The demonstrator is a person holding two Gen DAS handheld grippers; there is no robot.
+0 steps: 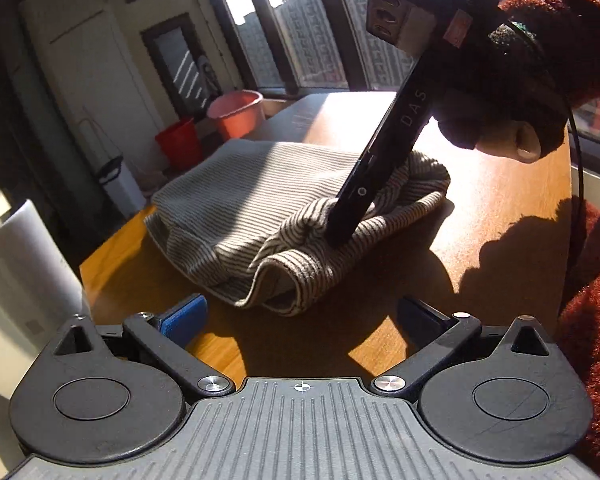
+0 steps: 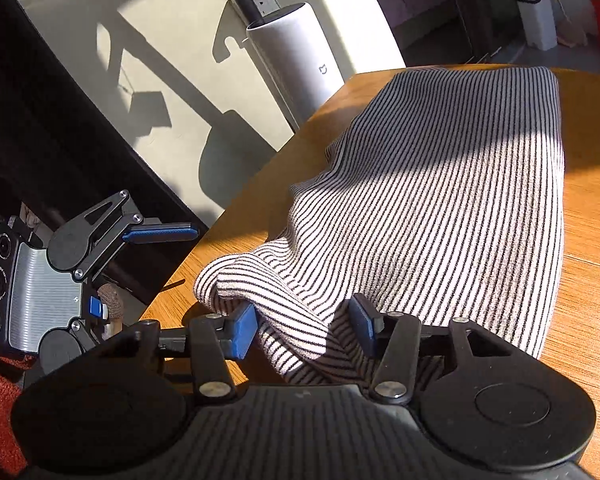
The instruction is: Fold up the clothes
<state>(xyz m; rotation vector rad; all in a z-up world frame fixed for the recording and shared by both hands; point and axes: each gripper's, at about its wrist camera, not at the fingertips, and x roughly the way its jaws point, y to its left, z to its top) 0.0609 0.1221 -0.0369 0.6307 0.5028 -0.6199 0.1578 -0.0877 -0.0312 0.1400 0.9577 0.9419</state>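
Note:
A grey-and-white striped garment lies folded over on the wooden table. My right gripper sits at its near bunched end, with a thick fold of cloth between the two blue pads, which stand apart on either side of it. In the left wrist view the right gripper slants down with its tip in that fold. My left gripper is open and empty, hovering just off the garment near the table's corner.
A person's hand in a fuzzy dark-red sleeve holds the right gripper. Off the table's edge stand a white cylindrical appliance, a pink bucket, a red bucket and a white bin. Windows run behind.

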